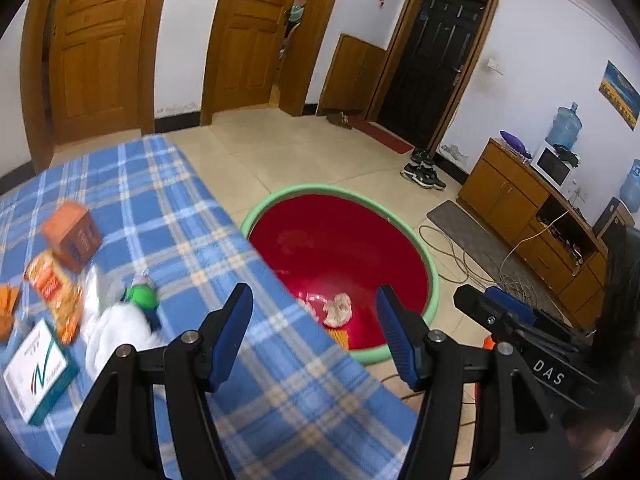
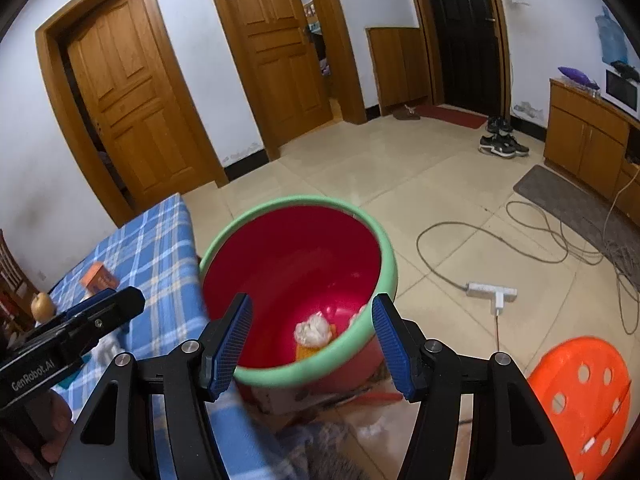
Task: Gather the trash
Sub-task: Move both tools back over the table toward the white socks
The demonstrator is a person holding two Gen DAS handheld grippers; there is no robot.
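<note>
The left tongs [image 1: 314, 332] stand wide apart with nothing between their blue ribbed pads [image 1: 234, 330], poised over the edge of the table draped in a blue plaid cloth [image 1: 192, 240]. The right tongs [image 2: 312, 340] are likewise spread wide and hold nothing, positioned above the red plastic basin with a pale green rim [image 2: 384, 264], which sits on the tiled floor just beside the table.

Inside the basin lies a crumpled wad of whitish paper [image 2: 314, 330], resting on something orange-yellow [image 2: 306, 351] that is mostly hidden under it and behind the rim. In the left view the table edge cuts off the basin's near left side [image 1: 434, 280].

On the table, motion blur smears the remaining trash: an orange cardboard box [image 1: 72, 236], a flattened orange snack wrapper [image 1: 54, 292], a white and teal carton [image 1: 38, 372], a rumpled white tissue [image 1: 120, 332] and a small green object [image 1: 142, 296] whose shape cannot be made out. An orange item [image 1: 8, 312] at the far left is cut off by the lens border.

A perforated orange plastic stool [image 2: 580, 404] is partly cropped at the lower right.
</note>
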